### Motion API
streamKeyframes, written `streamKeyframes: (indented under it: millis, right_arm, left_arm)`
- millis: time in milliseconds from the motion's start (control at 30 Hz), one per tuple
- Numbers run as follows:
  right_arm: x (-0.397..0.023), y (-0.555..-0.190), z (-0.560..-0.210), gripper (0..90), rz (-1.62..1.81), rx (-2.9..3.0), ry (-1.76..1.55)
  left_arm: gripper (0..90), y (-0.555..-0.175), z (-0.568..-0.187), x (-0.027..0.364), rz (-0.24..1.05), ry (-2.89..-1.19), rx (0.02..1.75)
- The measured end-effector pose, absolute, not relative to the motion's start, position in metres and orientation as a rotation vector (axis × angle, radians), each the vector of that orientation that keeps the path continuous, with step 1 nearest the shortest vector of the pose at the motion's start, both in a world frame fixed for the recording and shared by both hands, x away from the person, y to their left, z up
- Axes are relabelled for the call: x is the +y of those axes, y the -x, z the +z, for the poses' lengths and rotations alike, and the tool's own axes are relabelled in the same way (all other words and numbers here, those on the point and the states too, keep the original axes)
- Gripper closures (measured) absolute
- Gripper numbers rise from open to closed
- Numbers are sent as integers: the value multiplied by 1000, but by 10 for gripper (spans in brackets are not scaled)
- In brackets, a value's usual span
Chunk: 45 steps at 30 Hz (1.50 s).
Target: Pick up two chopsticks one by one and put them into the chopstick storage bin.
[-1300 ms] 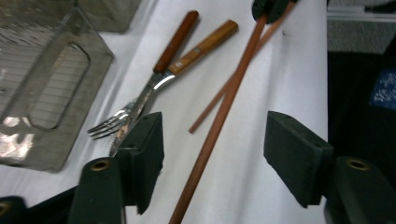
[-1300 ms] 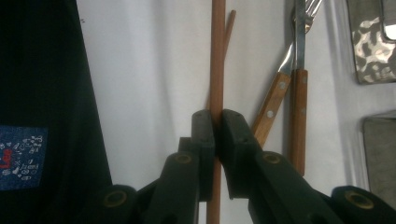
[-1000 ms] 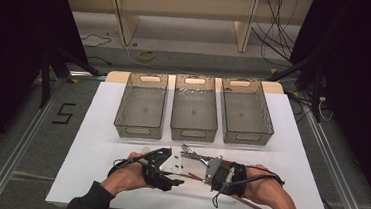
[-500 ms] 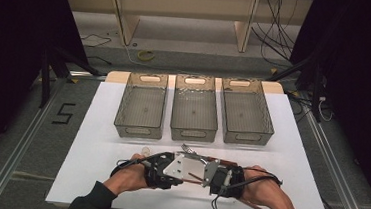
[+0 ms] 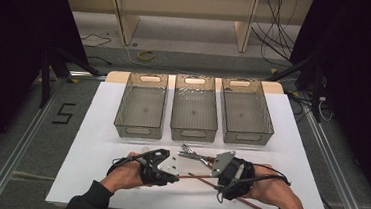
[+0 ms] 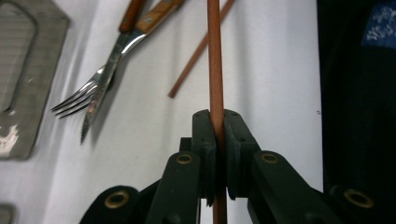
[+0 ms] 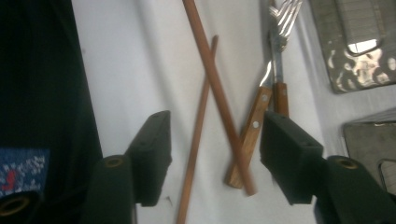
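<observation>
Left gripper (image 6: 217, 135) clamped on a reddish chopstick (image 6: 214, 60), jaws having just closed; the stick's far end is cut off at the top edge of the left gripper view. Right gripper (image 7: 215, 140) jaws just opened, wide apart, pads clear of everything. Between them on the white table (image 7: 140, 70) lie the second chopstick (image 7: 196, 140) and wooden-handled fork (image 7: 275, 60) and knife (image 7: 254, 126), tines partly cropped. High view: three bins (image 5: 195, 108) behind, cutlery half hidden by hands.

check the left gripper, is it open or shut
Shut. In the left gripper view the left gripper has its two black pads pressed on a wooden chopstick; its jaws have just been closing.
</observation>
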State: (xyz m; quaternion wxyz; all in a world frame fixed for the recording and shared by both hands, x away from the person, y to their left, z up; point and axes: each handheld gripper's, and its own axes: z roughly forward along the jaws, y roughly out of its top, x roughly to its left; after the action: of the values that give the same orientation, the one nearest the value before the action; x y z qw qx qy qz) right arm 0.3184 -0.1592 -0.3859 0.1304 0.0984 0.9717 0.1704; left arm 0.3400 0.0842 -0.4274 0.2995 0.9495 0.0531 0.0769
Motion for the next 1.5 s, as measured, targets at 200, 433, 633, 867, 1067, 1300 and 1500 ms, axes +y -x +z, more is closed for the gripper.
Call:
streamKeyframes:
  millis: [200, 433, 633, 867, 1067, 1300, 1500]
  right_arm:
    - [-171, -323, -388, 373, 612, 2795, -504]
    - [-186, -326, -406, 335, 585, 2813, -676]
    - [-194, -325, -415, 334, 569, 2827, -729]
    - [-200, -320, -421, 333, 571, 2834, -766]
    - [-208, -318, -427, 333, 554, 2833, -806]
    - [-213, -315, -429, 333, 547, 2838, -824]
    - [-216, -314, -431, 333, 548, 2834, -851]
  left_arm:
    - [842, -352, -423, 99, 257, -2471, 297]
    - [842, -363, -414, 116, 292, -2366, 493]
    - [842, -373, -410, 130, 290, -2309, 597]
    - [842, -387, -401, 152, 313, -2238, 701]
    - [842, -405, -388, 173, 344, -2177, 804]
    - [842, -430, -380, 189, 364, -2112, 921]
    - [842, -452, -379, 198, 373, -2079, 996]
